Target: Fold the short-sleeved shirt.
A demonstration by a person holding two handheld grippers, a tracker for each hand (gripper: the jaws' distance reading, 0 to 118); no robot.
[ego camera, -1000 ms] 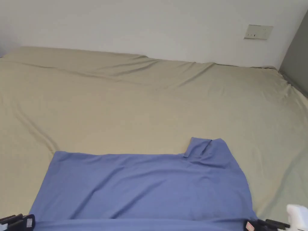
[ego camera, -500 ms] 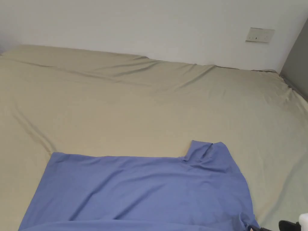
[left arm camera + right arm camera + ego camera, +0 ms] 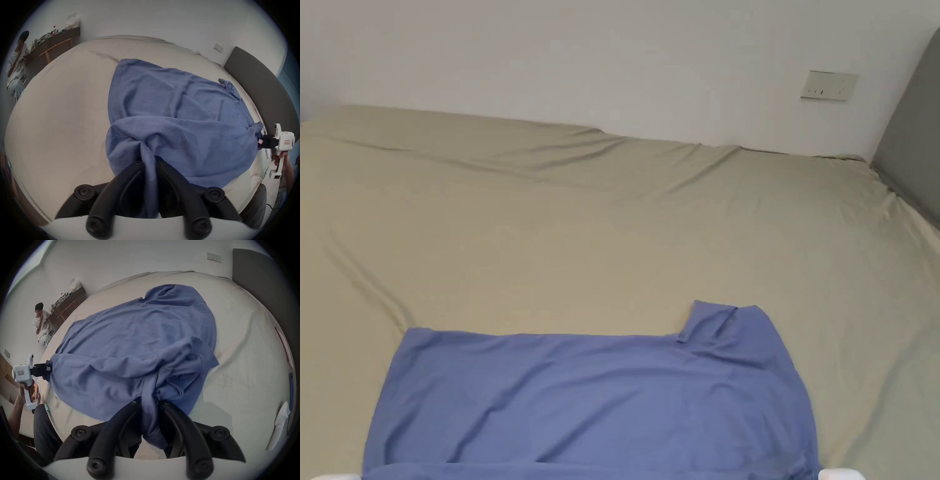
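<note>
A blue short-sleeved shirt (image 3: 594, 400) lies flat on the bed, one sleeve (image 3: 731, 325) pointing toward the far side. In the left gripper view my left gripper (image 3: 148, 162) is shut on a bunched near corner of the shirt (image 3: 178, 105). The right gripper (image 3: 261, 142) pinches the opposite corner at the far right of that view. The right gripper view has my right gripper (image 3: 148, 401) shut on gathered shirt (image 3: 138, 337) fabric, with the left gripper (image 3: 48, 369) at the shirt's other corner. Both near corners are lifted slightly.
The beige bed sheet (image 3: 612, 237) spreads wide beyond the shirt, with shallow wrinkles. A grey headboard (image 3: 909, 169) stands at the right and a wall plate (image 3: 829, 85) above it. A person (image 3: 41, 321) sits beside the bed near a wooden desk (image 3: 68, 308).
The black jaws at the shirt's near corners have dropped below the head view's lower edge. The head camera shifted a little. The shirt's far edge and sleeve keep their place on the bed.
</note>
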